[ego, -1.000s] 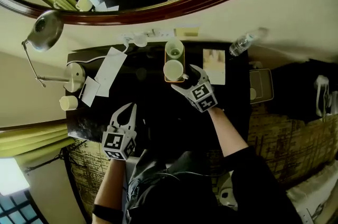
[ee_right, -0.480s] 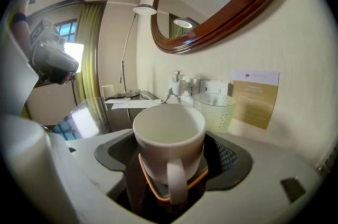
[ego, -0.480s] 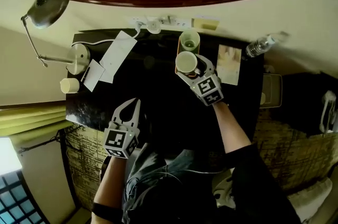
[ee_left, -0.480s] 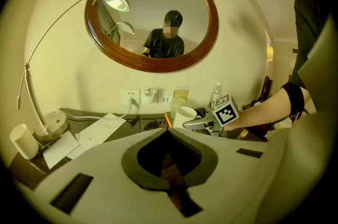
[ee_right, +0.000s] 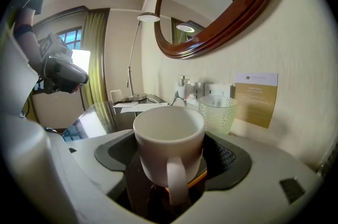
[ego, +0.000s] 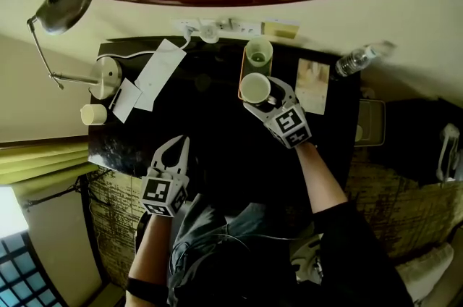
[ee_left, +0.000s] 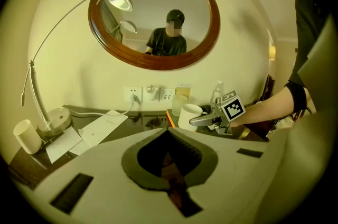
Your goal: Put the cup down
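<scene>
Jaws on my right gripper (ego: 265, 98) have just been closing and clasp the cup (ee_right: 169, 133) just in front of the glass (ee_right: 217, 112), so I should keep it upright, clear of that glass, releasing only once it rests flat, my left gripper (ego: 178, 146) clenched empty.

You're in what looks like a hotel room: a dark bench (ego: 210, 132) against the wall under an oval wood-framed mirror (ee_left: 153, 17), a desk lamp (ego: 65, 1), wall sockets (ego: 217, 28), a printed card (ee_right: 255, 99), a water bottle (ego: 354, 61), a cup (ego: 255, 88) beside a glass tumbler (ego: 258, 53), green curtains (ee_right: 96, 59).
</scene>
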Tool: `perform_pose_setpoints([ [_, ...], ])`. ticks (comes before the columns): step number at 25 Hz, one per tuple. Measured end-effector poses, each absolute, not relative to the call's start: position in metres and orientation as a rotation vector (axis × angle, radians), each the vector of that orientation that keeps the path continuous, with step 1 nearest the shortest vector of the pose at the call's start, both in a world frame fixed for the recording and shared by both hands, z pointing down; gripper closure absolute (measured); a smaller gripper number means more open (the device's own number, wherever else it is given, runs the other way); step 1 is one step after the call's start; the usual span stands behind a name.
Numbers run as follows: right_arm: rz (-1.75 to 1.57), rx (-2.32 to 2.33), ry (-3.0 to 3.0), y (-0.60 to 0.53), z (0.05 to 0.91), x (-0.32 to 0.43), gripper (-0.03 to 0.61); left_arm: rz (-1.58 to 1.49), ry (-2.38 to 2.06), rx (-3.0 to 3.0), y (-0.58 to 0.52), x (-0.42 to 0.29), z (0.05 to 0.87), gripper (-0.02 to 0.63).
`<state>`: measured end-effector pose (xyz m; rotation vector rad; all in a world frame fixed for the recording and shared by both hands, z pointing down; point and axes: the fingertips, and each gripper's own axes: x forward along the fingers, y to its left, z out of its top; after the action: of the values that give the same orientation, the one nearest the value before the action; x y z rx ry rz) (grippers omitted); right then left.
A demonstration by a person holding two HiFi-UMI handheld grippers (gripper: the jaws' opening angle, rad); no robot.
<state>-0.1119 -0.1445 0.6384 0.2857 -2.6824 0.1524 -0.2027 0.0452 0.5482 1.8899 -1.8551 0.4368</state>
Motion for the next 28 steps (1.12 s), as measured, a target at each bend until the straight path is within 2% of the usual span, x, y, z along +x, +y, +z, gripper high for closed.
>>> perform_pose_setpoints([
  [9,0.135,0.194,-2.714,-0.095,0.625,-0.096,0.176,0.452,-1.833,1.895,0.048,-0.193,0.555,0.61],
  [28,0.216,0.198,-2.659,-0.042,0.671,-0.056,0.155,0.456,-1.855,1.863,0.063,-0.184,0.558,0.611],
])
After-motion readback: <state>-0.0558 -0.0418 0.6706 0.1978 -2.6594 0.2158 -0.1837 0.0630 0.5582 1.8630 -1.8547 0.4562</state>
